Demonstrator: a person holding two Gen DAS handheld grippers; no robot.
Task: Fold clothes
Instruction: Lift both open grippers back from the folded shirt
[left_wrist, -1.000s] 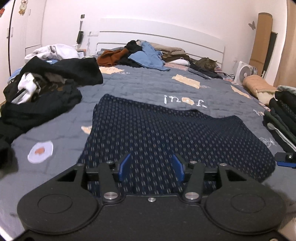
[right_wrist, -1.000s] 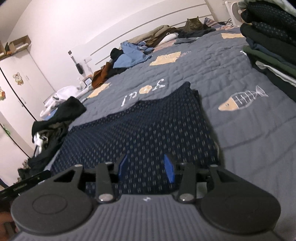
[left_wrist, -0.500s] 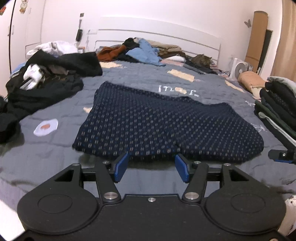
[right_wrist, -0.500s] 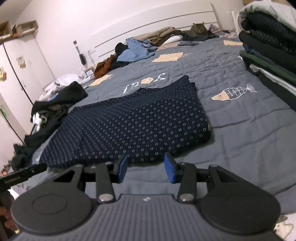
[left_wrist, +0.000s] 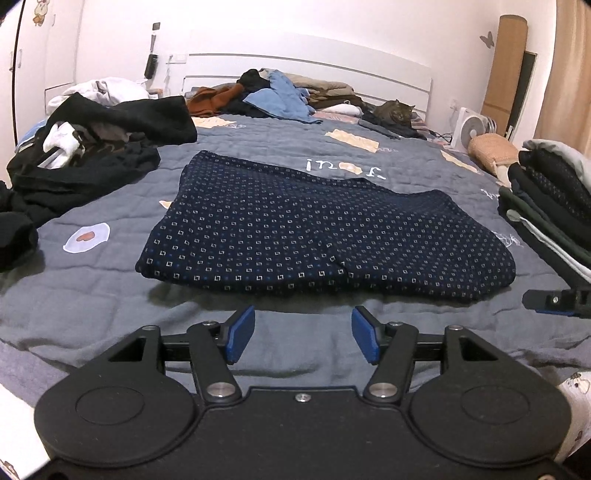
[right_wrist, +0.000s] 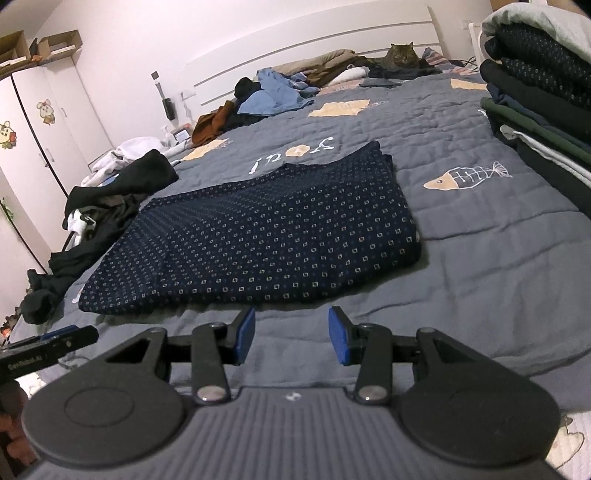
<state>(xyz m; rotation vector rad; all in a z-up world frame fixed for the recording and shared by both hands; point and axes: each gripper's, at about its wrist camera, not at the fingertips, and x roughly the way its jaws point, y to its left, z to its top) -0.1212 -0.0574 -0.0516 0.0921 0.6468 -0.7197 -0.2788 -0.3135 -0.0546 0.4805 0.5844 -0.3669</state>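
A navy garment with a small square print (left_wrist: 325, 229) lies folded flat on the grey quilted bed (left_wrist: 258, 147); the right wrist view shows the same navy garment (right_wrist: 266, 236). My left gripper (left_wrist: 303, 334) hovers just short of its near edge, blue pads apart and jaws opening, nothing between them. My right gripper (right_wrist: 291, 334) sits before the garment's near right part, jaws apart and empty. The right gripper's tip (left_wrist: 557, 301) shows at the right edge of the left wrist view. The left gripper's tip (right_wrist: 51, 341) shows at the left of the right wrist view.
A stack of folded clothes (left_wrist: 554, 206) stands at the right, the same stack (right_wrist: 539, 92) in the other view. Loose dark clothes (left_wrist: 85, 147) are heaped at the left. More clothes (left_wrist: 280, 96) and a cat (left_wrist: 395, 110) lie by the headboard. A fan (left_wrist: 471, 129) stands beyond the bed.
Both grippers drew back toward the bed's near edge, off the navy garment, which now lies wholly ahead of them. The left gripper's pads spread wider. The right wrist rolled to a more level view.
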